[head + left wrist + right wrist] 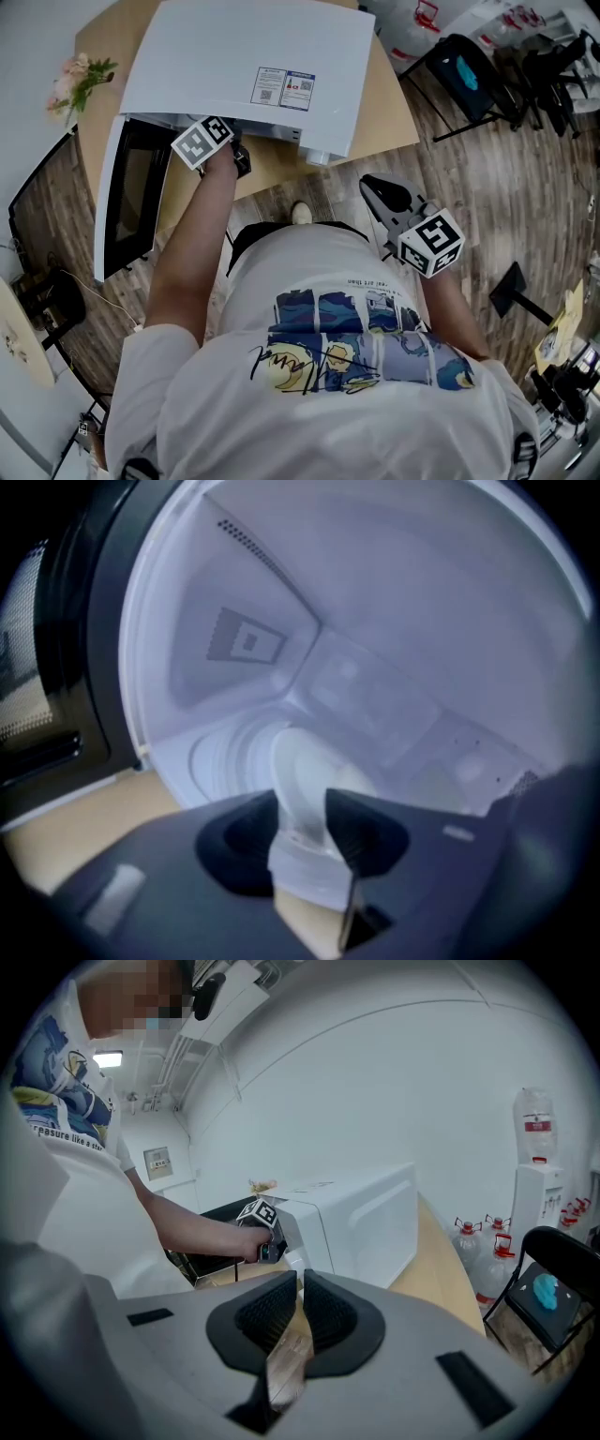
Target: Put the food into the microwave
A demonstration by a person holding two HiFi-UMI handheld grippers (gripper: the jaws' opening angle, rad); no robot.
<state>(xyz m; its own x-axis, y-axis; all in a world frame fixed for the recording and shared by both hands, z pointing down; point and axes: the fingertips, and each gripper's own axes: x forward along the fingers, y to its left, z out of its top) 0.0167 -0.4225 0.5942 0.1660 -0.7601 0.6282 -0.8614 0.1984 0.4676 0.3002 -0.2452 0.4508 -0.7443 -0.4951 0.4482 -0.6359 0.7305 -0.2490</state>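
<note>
A white microwave (244, 75) stands on a wooden table (386, 117) with its door (127, 202) swung open to the left. My left gripper (302, 813) reaches into the cavity; in the head view only its marker cube (202, 141) shows at the opening. Its jaws stand apart around the rim of a white dish (305, 771) that rests on the turntable (220, 752), and the pads do not press on it. I cannot make out the food itself. My right gripper (370, 183) hangs over the floor in front of the table, its jaws (300, 1283) shut with nothing between them.
Pink flowers (80, 80) stand at the table's left corner. A black chair (469, 70) with a blue object is at the right, near water bottles (483, 1241) and a dispenser (534, 1185). A black stand (516, 286) sits on the wooden floor.
</note>
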